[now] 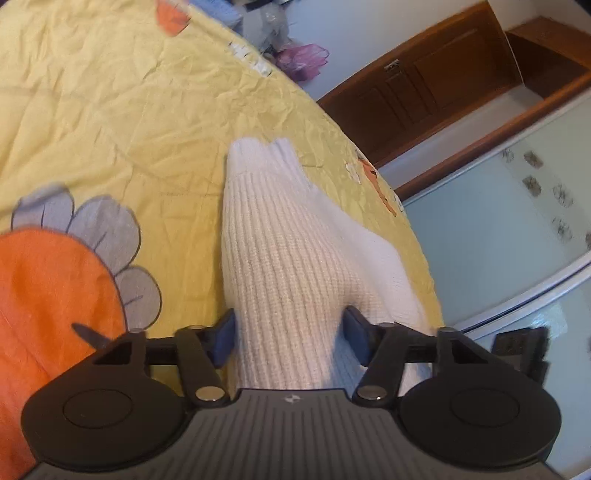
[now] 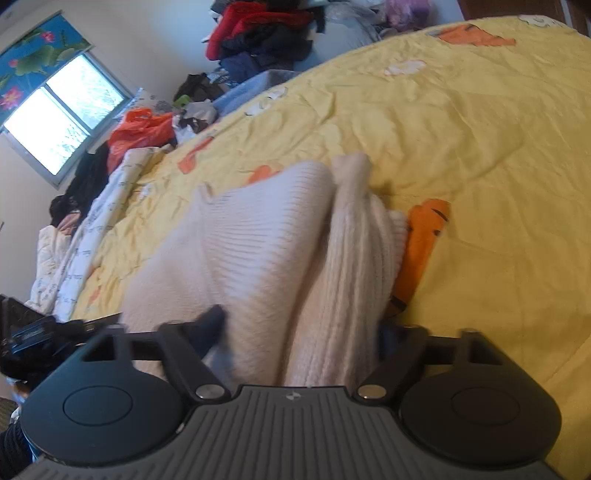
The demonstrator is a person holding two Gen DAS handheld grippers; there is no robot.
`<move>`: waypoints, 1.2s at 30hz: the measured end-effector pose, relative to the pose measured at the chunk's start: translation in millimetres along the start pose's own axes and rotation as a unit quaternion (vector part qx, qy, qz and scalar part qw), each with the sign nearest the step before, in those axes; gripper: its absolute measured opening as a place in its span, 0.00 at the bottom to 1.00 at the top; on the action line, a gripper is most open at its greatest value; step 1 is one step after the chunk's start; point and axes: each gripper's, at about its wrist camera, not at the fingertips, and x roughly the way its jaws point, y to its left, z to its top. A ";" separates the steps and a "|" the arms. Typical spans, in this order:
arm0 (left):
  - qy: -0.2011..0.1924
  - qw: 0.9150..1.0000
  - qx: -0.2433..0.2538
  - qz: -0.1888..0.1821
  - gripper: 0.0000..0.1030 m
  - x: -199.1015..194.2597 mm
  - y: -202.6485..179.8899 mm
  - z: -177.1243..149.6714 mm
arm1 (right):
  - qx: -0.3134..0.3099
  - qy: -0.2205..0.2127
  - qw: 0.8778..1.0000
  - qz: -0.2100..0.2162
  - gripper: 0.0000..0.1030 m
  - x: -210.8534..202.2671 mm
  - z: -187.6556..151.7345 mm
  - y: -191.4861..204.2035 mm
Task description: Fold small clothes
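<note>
A white ribbed knit sweater (image 1: 280,236) lies on a yellow bedspread (image 1: 129,122). In the left wrist view my left gripper (image 1: 290,339) has its blue pads on either side of a bunched fold of the knit and holds it; the cuffed end (image 1: 258,155) stretches away over the bed. In the right wrist view my right gripper (image 2: 299,332) also has the sweater (image 2: 258,240) bunched between its fingers, with a rolled sleeve (image 2: 354,221) on the right. The pads are partly hidden by cloth.
The bedspread (image 2: 461,129) has orange and grey cartoon prints. Piles of clothes (image 2: 266,33) and bags lie at the far side of the bed, below a window (image 2: 62,118). A brown wooden door (image 1: 424,81) and a pale wardrobe front (image 1: 498,229) stand beyond the bed's edge.
</note>
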 end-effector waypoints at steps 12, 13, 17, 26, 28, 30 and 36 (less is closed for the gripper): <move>-0.076 0.991 0.073 0.085 0.38 -76.7 -11.3 38.7 | -0.011 -0.015 0.997 0.075 0.44 14.0 15.3 67.4; -0.068 0.989 0.074 0.104 0.38 -72.7 -3.7 38.6 | -0.010 -0.009 0.997 0.077 0.44 26.4 16.1 70.8; -0.068 0.990 0.049 0.115 0.50 -75.9 28.8 24.8 | 0.004 -0.005 0.999 0.054 0.59 56.5 10.0 60.1; -0.042 0.999 -0.016 0.013 0.78 -102.9 61.7 -13.0 | 0.060 0.016 0.991 0.119 0.94 5.3 -23.9 37.7; -0.022 0.999 -0.032 -0.007 0.78 -92.6 64.0 -15.2 | 0.050 0.044 0.992 0.109 0.91 15.3 -32.9 43.7; -0.009 1.000 -0.024 0.001 0.76 -83.1 57.6 -17.7 | 0.043 0.063 0.992 0.101 0.89 27.2 -42.5 52.9; -0.027 0.996 0.060 0.057 0.38 -96.1 17.2 -23.3 | -0.030 0.061 0.995 0.068 0.58 20.1 -45.2 77.7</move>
